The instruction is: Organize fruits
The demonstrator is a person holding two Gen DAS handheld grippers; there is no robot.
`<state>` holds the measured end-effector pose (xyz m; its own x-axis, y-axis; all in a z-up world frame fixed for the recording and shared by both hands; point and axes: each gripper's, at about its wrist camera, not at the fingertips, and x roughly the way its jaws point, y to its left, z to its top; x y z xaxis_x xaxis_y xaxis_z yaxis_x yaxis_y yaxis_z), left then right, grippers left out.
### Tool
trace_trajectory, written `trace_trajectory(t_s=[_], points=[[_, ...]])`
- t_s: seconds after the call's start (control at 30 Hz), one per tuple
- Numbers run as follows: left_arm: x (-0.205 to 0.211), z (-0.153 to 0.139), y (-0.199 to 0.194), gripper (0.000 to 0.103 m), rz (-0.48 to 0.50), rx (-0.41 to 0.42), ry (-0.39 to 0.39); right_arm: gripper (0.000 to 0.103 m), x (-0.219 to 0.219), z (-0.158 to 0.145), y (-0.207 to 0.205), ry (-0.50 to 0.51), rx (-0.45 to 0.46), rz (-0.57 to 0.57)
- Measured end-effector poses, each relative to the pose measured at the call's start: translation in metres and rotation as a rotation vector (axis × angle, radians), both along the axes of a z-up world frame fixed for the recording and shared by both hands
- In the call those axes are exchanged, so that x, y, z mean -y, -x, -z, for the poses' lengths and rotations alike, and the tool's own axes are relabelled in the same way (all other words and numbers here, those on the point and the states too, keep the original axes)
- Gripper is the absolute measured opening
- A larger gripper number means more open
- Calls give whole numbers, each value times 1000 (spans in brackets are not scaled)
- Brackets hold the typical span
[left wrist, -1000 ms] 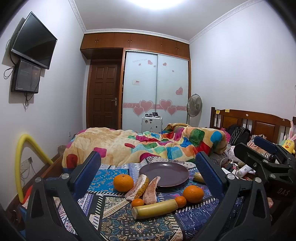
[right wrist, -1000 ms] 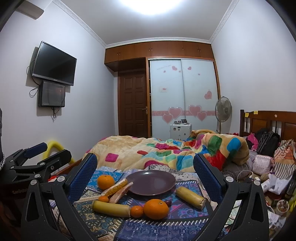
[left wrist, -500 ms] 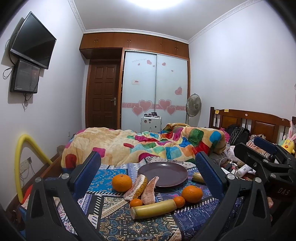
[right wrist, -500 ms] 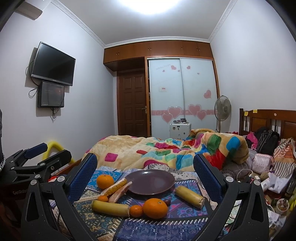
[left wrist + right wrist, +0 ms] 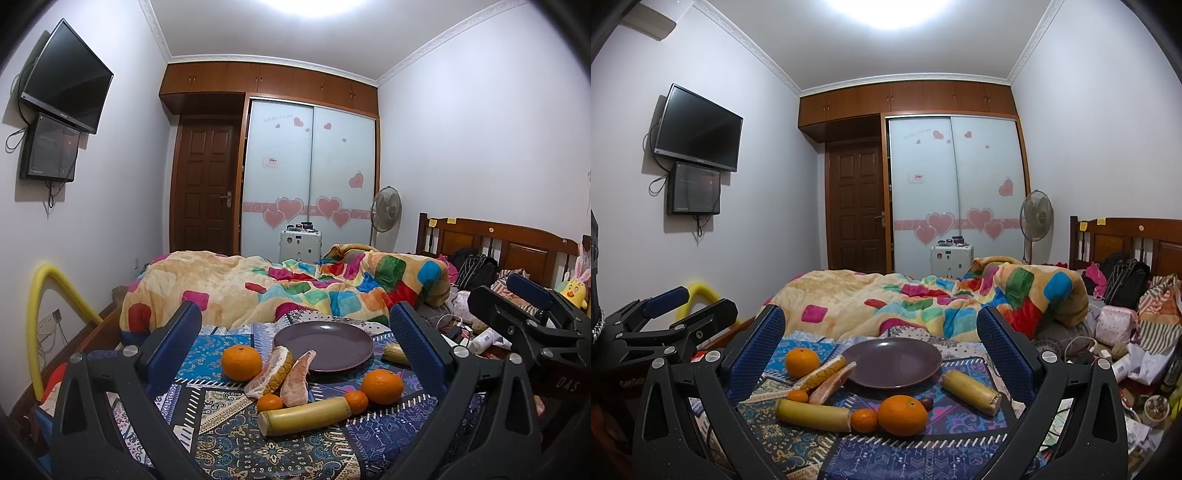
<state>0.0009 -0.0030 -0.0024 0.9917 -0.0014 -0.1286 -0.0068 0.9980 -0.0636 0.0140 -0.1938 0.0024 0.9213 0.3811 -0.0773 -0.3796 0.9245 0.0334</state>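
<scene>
An empty purple plate [image 5: 324, 345] [image 5: 892, 363] lies on a patterned cloth [image 5: 236, 446] on the bed. Around it are two large oranges [image 5: 241, 363] [image 5: 382, 386], two small tangerines [image 5: 269, 402] [image 5: 356, 401], two pomelo wedges [image 5: 271, 373] [image 5: 297, 378] and two yellow sugarcane pieces [image 5: 304, 415] [image 5: 971, 386]. My left gripper [image 5: 295, 332] is open and empty, held above the near fruit. My right gripper [image 5: 881, 334] is open and empty, facing the plate; the large orange [image 5: 902, 415] lies nearest it.
A colourful quilt [image 5: 280, 288] is heaped behind the plate. Bags and clutter [image 5: 1123, 325] lie at the right by the wooden headboard [image 5: 498, 247]. A yellow foam tube [image 5: 37, 325] arches at the left wall. The right gripper's body [image 5: 532, 332] shows in the left view.
Both views have shifted very slightly; the fruit and plate have not moved, and both grippers stay open.
</scene>
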Motion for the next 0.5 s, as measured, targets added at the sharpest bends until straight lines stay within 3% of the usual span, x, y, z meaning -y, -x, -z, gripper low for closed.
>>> trace_trajectory(t_s=[0.5], points=[[0,1,0,103,0,-1,1,103,0,0,-2,-3,-5,0]])
